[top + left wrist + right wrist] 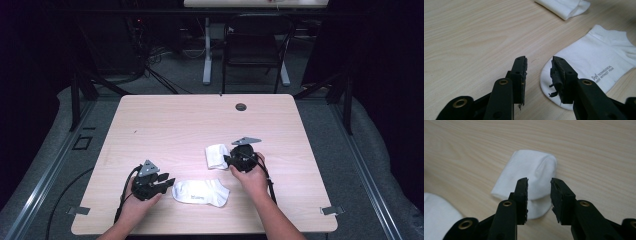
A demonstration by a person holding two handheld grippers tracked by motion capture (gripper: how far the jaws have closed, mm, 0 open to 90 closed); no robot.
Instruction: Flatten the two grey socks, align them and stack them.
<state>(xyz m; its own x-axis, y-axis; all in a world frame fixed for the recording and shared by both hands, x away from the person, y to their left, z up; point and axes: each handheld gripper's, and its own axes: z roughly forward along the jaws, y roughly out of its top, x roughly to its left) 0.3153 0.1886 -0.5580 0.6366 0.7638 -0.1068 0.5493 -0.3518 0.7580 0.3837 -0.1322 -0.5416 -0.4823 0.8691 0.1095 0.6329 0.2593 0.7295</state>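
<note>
Both hand-held grippers released: left (pixel 539 75) at flat sock's (pixel 589 65) toe, lower centre; right (pixel 539 195) over folded sock (pixel 529 175), mid-desk (pixel 175 125). Light, limp cotton (slides easily); pinch an edge, cuff preferably.

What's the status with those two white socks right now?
Both tools open, left, right. Flat white cotton sock and folded white sock lie free on the table. Nothing in the way.

The far half of the tabletop (pixel 175 115) lies bare and open to passage. Nearer, a folded sock (pixel 216 156) and a flat sock (pixel 201 192) lie apart, leaving a bare gap between them.
</note>
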